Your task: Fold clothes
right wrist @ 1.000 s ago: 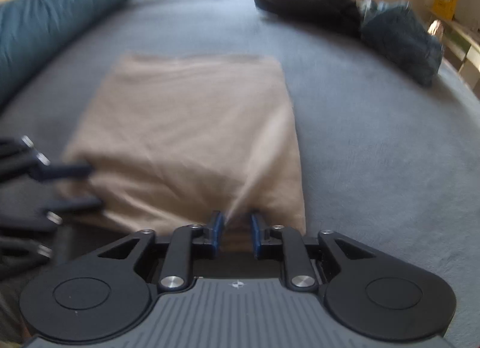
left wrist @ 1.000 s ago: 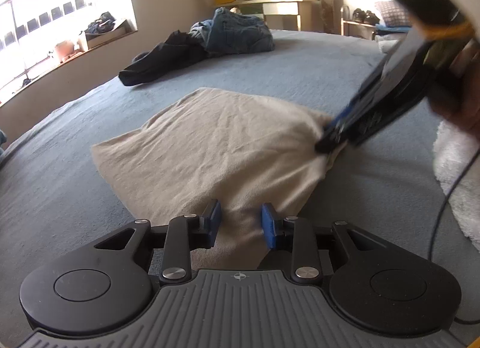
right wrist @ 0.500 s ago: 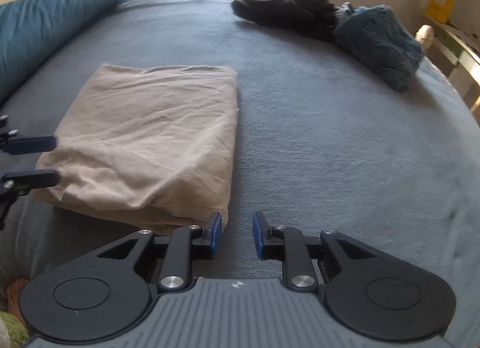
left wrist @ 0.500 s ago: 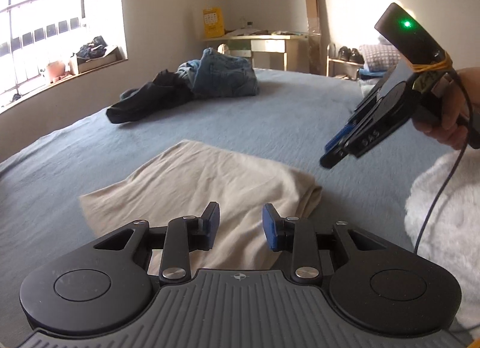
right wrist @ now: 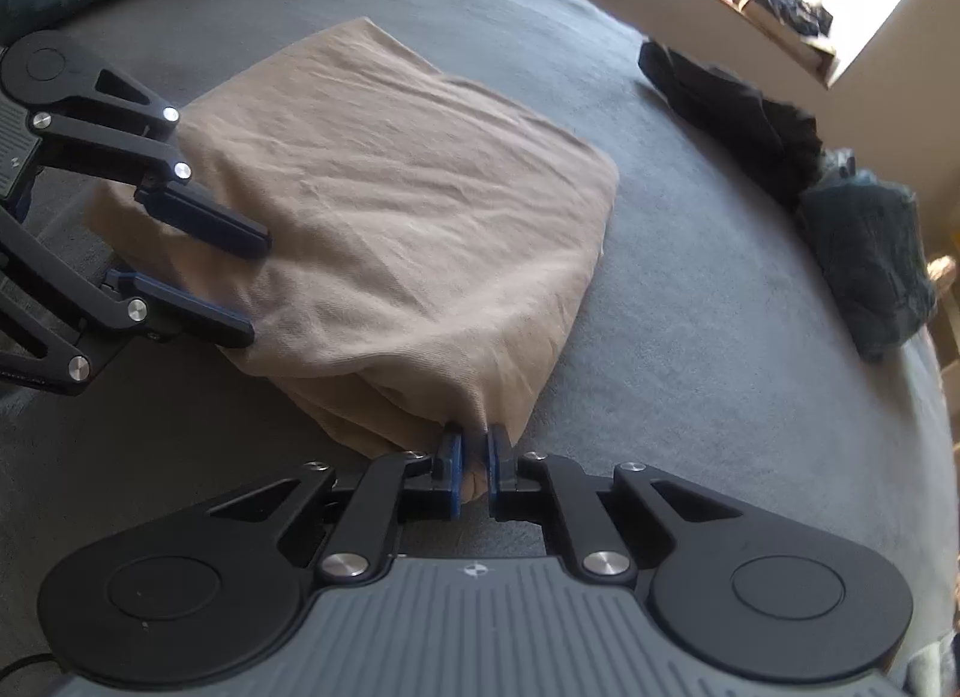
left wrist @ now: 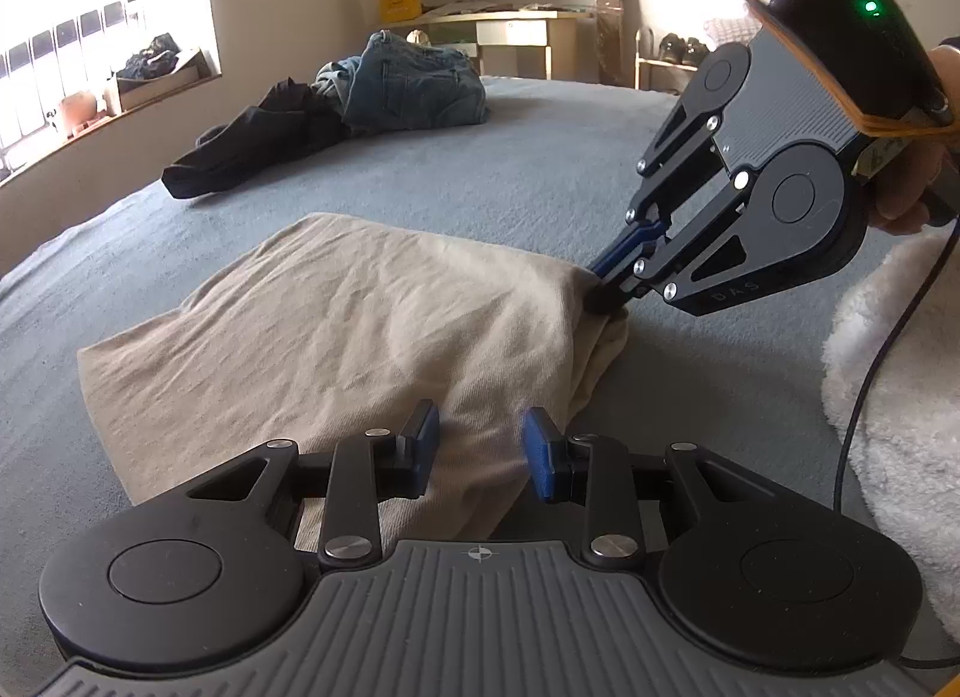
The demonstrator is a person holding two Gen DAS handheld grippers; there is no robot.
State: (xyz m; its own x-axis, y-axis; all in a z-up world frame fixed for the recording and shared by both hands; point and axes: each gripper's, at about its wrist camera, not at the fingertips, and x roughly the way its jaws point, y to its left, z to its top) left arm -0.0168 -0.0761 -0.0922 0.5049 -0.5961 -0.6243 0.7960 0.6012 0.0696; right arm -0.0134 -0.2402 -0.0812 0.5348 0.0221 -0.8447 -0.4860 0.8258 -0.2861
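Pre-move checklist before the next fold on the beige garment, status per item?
1. Right tool shut on the beige garment corner, jaws just closed: ok.
2. Left tool gripping the near edge: not ok, jaws apart, cloth between them.
3. Grip holds every layer: cannot tell.
4. Bed cover beyond garment bare for the fold: ok.
5. Dark clothes and jeans apart from garment: ok.

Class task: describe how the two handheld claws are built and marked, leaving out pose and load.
Each claw, left claw and right claw, has black linkage arms, silver rivets, blue pads and a ribbed grey body. The right one carries a black box with a red-bordered label, a green light and a black cable.
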